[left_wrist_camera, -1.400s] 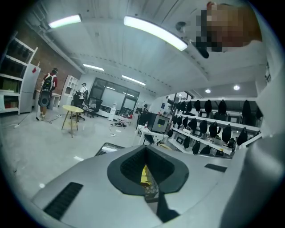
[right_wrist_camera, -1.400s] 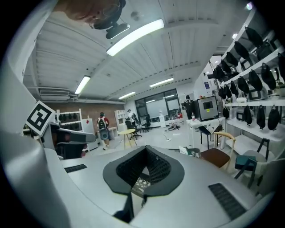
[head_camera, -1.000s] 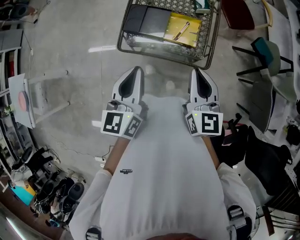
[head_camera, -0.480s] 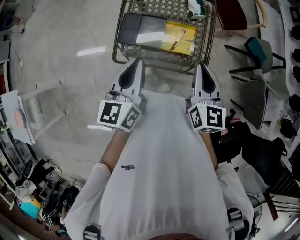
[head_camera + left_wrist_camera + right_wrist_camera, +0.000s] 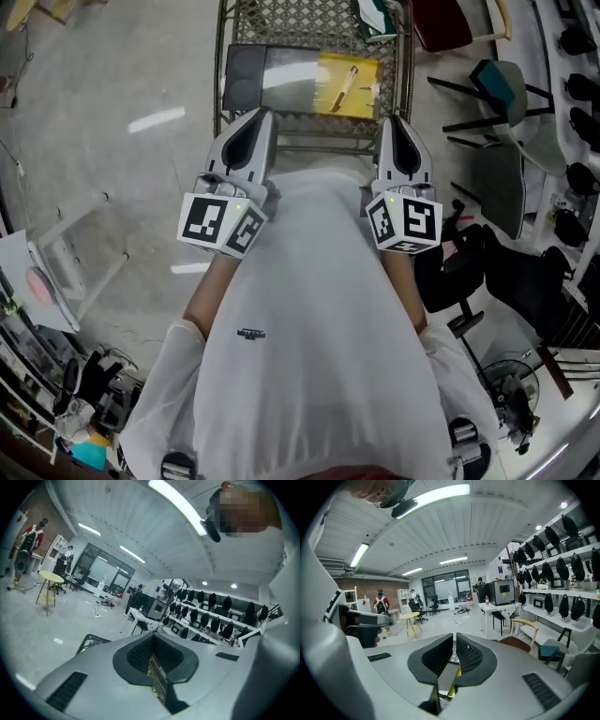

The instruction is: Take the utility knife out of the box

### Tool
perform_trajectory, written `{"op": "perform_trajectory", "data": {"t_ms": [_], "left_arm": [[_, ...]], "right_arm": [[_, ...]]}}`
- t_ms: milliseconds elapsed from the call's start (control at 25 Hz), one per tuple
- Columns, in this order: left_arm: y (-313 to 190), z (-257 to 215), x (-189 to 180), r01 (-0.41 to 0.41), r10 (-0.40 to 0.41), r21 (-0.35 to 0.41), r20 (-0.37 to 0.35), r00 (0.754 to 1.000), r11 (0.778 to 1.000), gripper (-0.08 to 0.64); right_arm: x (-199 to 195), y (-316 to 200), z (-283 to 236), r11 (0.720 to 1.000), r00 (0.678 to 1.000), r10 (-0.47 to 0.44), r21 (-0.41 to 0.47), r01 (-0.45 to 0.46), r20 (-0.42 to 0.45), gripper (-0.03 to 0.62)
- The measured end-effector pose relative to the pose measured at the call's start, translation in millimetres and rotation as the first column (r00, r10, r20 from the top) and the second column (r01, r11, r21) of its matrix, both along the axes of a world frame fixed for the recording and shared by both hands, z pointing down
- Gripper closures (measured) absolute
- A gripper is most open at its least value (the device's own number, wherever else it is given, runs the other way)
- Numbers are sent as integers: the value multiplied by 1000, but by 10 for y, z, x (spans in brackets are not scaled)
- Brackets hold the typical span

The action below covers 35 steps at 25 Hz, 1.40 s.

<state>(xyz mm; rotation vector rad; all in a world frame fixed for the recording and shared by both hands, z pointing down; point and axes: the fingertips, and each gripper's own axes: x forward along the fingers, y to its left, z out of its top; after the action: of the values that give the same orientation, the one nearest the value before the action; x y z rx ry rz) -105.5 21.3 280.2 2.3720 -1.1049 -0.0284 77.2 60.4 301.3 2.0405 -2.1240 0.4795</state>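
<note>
Ahead, a wire cart point(image 5: 302, 19) holds a flat box point(image 5: 251, 80). The left gripper point(image 5: 262, 116) and right gripper point(image 5: 395, 123) hang at the cart's near edge, each with jaws pressed together, empty. The knife point(image 5: 343, 84) lies in the box's yellow right end.

carrier: wire-mesh cart point(image 5: 319, 120), stands on grey concrete floor point(image 5: 112, 112) | on mesh: flat box point(image 5: 272, 80), L half dark, R half yellow | back R corner: green-white item point(image 5: 375, 14), type unclear
</note>
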Motion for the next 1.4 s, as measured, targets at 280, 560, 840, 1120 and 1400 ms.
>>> {"op": "perform_trajectory", "data": {"t_ms": [280, 560, 840, 1120, 1400], "left_arm": [[-223, 220, 104, -48, 49, -33, 43, 998, 998, 557], [-327, 359, 176, -53, 56, -63, 47, 997, 997, 557], [-428, 551, 243, -47, 53, -95, 69, 996, 994, 557], [-526, 851, 355, -45, 59, -138, 96, 994, 989, 557], [-548, 1210, 447, -40, 62, -179, 118, 991, 983, 557]], "right_arm": [[24, -122, 270, 995, 1000, 11, -94, -11, -9, 591], [-36, -284, 549, 988, 1000, -28, -149, 27, -2, 589], [-28, -519, 1041, 968, 994, -42, -240, 66, 106, 500], [106, -701, 1620, 944, 986, 26, -327, 30, 166, 438], [190, -768, 2179, 919, 978, 68, -393, 15, 195, 407]]}}
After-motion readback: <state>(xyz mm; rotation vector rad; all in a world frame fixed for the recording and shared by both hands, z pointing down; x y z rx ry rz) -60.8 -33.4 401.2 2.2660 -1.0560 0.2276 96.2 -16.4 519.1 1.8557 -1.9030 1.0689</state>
